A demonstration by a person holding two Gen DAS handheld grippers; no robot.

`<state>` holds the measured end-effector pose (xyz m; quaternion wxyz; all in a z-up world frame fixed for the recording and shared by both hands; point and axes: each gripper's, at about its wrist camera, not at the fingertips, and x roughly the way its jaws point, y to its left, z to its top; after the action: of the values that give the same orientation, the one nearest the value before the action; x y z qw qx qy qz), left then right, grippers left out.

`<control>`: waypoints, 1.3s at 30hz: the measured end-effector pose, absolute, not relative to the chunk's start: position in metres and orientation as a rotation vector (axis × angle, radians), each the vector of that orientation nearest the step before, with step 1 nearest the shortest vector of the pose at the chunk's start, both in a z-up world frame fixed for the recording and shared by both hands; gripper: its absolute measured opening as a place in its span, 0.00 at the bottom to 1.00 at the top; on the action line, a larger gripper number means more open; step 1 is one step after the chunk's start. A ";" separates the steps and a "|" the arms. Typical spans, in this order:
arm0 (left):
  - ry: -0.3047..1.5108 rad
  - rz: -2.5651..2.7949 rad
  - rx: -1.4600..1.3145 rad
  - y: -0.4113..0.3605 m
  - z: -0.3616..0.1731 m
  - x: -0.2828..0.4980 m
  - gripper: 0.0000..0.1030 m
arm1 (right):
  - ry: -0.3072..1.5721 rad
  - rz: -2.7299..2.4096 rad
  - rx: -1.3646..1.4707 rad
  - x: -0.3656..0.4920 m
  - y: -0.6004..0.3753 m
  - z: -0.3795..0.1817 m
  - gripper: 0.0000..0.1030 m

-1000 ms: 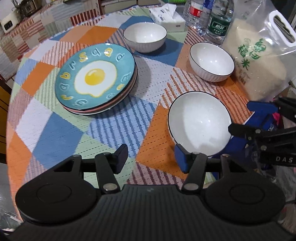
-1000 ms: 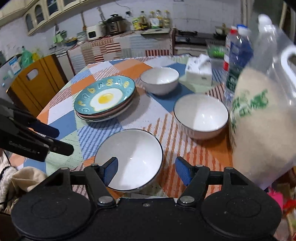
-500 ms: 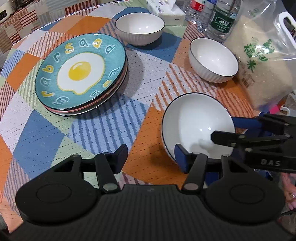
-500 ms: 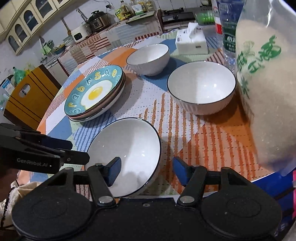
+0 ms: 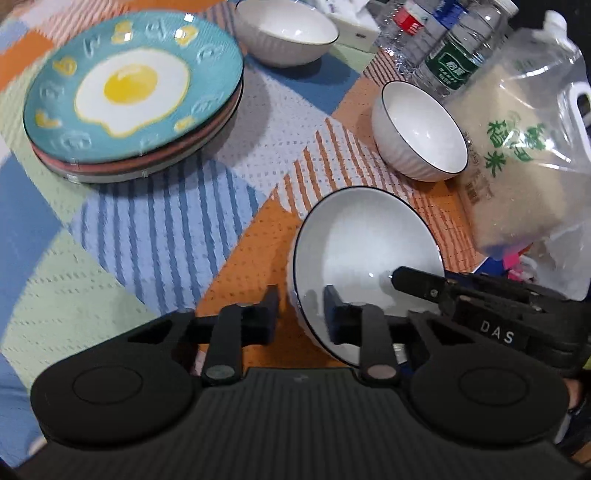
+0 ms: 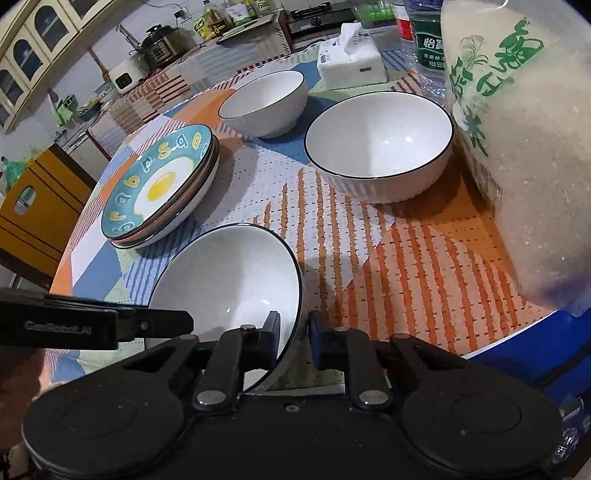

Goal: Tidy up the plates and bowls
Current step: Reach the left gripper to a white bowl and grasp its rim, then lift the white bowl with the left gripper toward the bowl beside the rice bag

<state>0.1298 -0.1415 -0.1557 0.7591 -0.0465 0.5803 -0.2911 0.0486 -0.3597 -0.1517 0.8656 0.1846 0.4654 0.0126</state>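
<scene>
Since both cams catch it, starting with the near bowl (image 5: 362, 236): parked at 6 o'clock on the cloth (image 5: 147, 236), right at the table's near edge, and looking a bit tipped rather than flat.

Got the left claw (image 5: 301, 315) straddling its rim at about 7 o'clock, one finger outside the wall and one inside the white hollow. Narrowed way down, but with a thin sliver of orange cloth showing between the outer finger and the wall, so can't tell if it's actually biting.

Same deal for the right claw (image 6: 293, 332), only tighter: clamped over the rim at roughly 4 o'clock, inner finger against the glaze, outer finger snug on the wall. Looks pinched for real.

Everything else, going by the left cam:
- plates (image 5: 129, 92) stacked at 10 o'clock, fried-egg one on top, well apart from the near bowl
- second bowl (image 5: 421, 129) at 1 o'clock, upright, just beside the rice bag (image 5: 517, 147)
- third bowl (image 5: 288, 33) at 12 o'clock, upright, on its own
- bottles (image 5: 450, 59) behind the second bowl
- tissue box (image 6: 351, 61) further back, beside the bottles
</scene>
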 end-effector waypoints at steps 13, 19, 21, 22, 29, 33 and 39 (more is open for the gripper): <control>1.294 -0.506 -0.172 -0.086 -0.139 0.143 0.18 | 1.011 0.149 0.419 0.082 -0.330 -0.142 0.17; 1.297 -0.444 -0.178 -0.061 -0.139 0.152 0.18 | 1.023 0.218 0.385 0.104 -0.302 -0.140 0.17; 1.302 -0.421 -0.181 -0.056 -0.143 0.156 0.18 | 1.030 0.231 0.381 0.110 -0.294 -0.143 0.17; 1.301 -0.413 -0.178 -0.054 -0.145 0.157 0.18 | 1.034 0.236 0.379 0.112 -0.291 -0.144 0.17; 1.298 -0.383 -0.144 -0.051 -0.153 0.160 0.19 | 1.026 0.257 0.339 0.122 -0.275 -0.153 0.17; 1.284 -0.376 -0.129 -0.053 -0.153 0.159 0.23 | 1.018 0.264 0.337 0.122 -0.276 -0.154 0.18; 1.210 -0.368 -0.059 -0.057 -0.131 0.152 0.32 | 0.953 0.258 0.325 0.106 -0.283 -0.145 0.23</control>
<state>0.1516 -0.0569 -0.1308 0.8061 -0.0274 0.5656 -0.1720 0.1057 -0.2835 -0.1449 0.8681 0.1551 0.4552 0.1231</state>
